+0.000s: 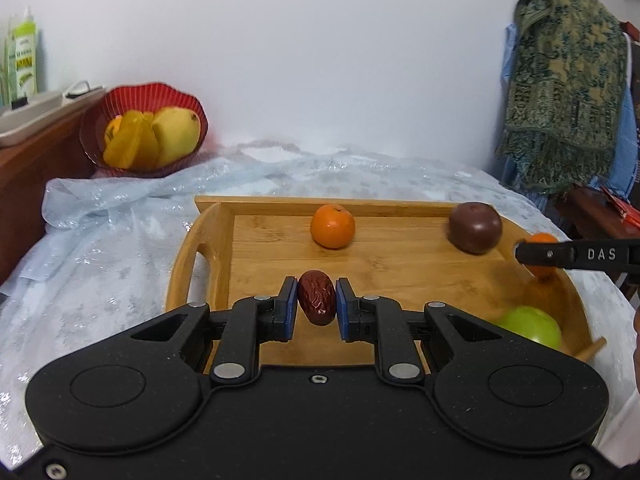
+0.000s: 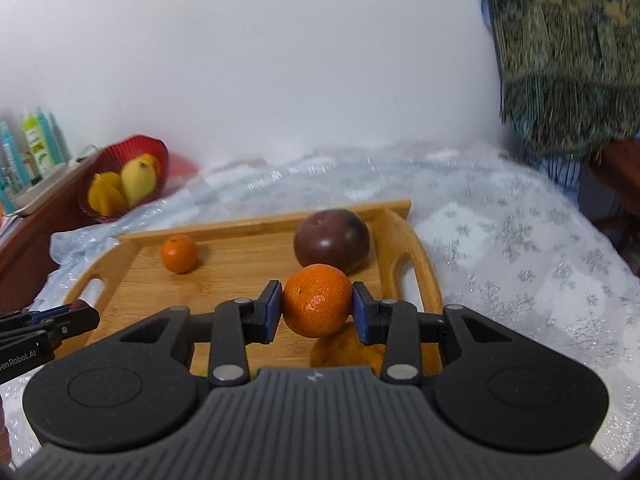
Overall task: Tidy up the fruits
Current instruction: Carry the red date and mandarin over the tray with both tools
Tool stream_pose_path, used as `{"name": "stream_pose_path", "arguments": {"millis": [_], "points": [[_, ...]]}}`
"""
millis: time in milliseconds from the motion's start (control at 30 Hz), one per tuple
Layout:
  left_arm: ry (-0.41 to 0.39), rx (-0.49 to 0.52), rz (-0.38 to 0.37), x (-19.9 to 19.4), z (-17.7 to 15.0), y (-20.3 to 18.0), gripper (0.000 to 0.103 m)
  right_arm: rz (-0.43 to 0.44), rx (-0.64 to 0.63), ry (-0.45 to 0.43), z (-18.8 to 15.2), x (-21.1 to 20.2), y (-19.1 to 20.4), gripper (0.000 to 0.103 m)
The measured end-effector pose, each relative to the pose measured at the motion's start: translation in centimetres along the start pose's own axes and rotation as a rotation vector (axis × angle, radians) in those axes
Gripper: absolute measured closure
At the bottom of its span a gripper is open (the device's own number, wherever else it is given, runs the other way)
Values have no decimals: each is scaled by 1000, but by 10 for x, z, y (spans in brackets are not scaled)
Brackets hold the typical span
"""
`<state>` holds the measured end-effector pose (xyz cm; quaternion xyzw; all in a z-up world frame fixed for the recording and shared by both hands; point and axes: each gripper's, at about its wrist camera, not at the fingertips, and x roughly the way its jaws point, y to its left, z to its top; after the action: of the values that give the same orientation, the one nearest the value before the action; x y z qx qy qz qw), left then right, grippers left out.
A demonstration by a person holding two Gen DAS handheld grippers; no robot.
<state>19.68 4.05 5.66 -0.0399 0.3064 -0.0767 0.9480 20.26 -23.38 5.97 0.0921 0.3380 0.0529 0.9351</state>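
My left gripper [image 1: 316,300] is shut on a wrinkled red date [image 1: 317,297], held above the near part of the wooden tray [image 1: 256,256]. My right gripper [image 2: 317,304] is shut on an orange mandarin [image 2: 317,300] over the tray's [image 2: 416,256] right end. It shows in the left wrist view as a black finger [image 1: 576,255] across that mandarin [image 1: 542,239]. On the tray lie a second mandarin [image 1: 333,226] [image 2: 179,253], a dark purple round fruit [image 1: 474,227] [image 2: 331,240] and a green apple [image 1: 532,326]. A brownish fruit [image 2: 344,350] sits under the held mandarin.
A red bowl [image 1: 120,100] [image 2: 160,152] with yellow mangoes stands at the back left beside a wooden shelf [image 1: 36,152] carrying bottles. A silvery patterned cloth [image 1: 100,248] [image 2: 520,264] covers the table. A fringed green shawl [image 1: 568,80] hangs at the right.
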Motion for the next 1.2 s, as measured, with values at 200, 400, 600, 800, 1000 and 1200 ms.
{"name": "stream_pose_path", "arguments": {"millis": [200, 400, 600, 800, 1000, 1200], "points": [[51, -20, -16, 29, 9, 1, 84, -12, 8, 60, 9, 24, -1, 62], [81, -21, -34, 50, 16, -3, 84, -13, 34, 106, 13, 38, -5, 62], [85, -4, -51, 61, 23, -11, 84, -9, 35, 115, 16, 43, -7, 62], [101, 1, -78, 71, 28, -15, 84, -16, 49, 124, 16, 48, -10, 62], [122, 27, -72, 79, 26, -19, 84, -7, 47, 125, 16, 49, -9, 61], [127, 30, -62, 84, 24, -20, 84, -7, 51, 128, 16, 50, -9, 61]]}}
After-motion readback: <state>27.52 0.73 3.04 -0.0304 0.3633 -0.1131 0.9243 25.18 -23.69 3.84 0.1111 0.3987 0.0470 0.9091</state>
